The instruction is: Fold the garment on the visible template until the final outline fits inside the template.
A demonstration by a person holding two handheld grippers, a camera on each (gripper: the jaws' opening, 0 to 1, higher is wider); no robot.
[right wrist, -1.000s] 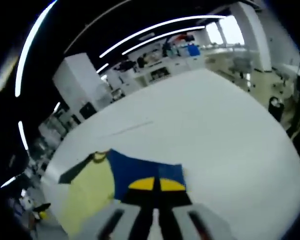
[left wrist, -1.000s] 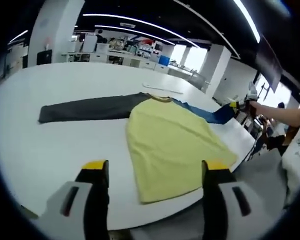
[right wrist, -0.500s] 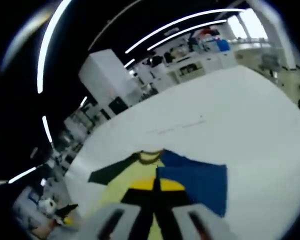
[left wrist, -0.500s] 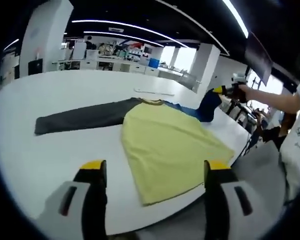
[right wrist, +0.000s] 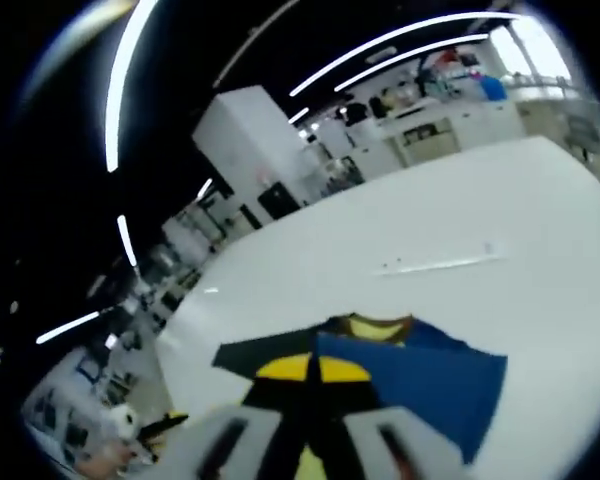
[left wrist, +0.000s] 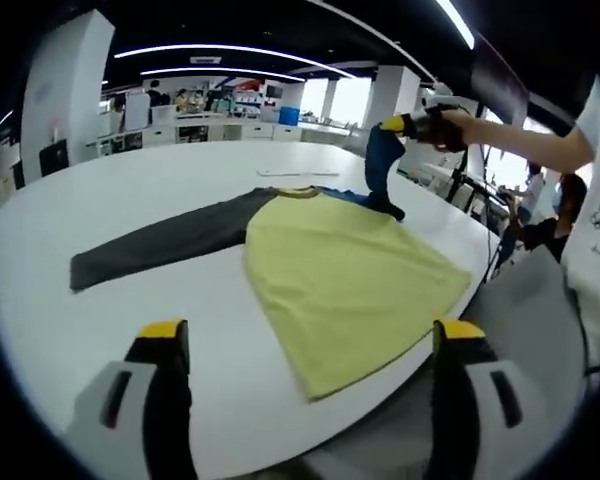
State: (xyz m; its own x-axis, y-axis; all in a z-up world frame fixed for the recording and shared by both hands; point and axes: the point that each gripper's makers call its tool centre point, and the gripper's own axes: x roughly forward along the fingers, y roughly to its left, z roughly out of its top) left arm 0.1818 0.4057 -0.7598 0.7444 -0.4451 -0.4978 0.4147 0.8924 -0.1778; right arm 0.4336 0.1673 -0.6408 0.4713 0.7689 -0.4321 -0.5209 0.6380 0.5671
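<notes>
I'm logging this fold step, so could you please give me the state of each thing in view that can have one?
Yellow shirt body: flat on the white table, unfolded.
Blue sleeve: lifted off the table, pinched at its end.
Dark grey sleeve: stretched out flat.
Right gripper: shut on the blue sleeve.
Left gripper: open, holding nothing.

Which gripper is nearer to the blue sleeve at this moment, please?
Right. The right gripper grips the blue sleeve, lifting it; the left gripper hovers open near the shirt's hem.
</notes>
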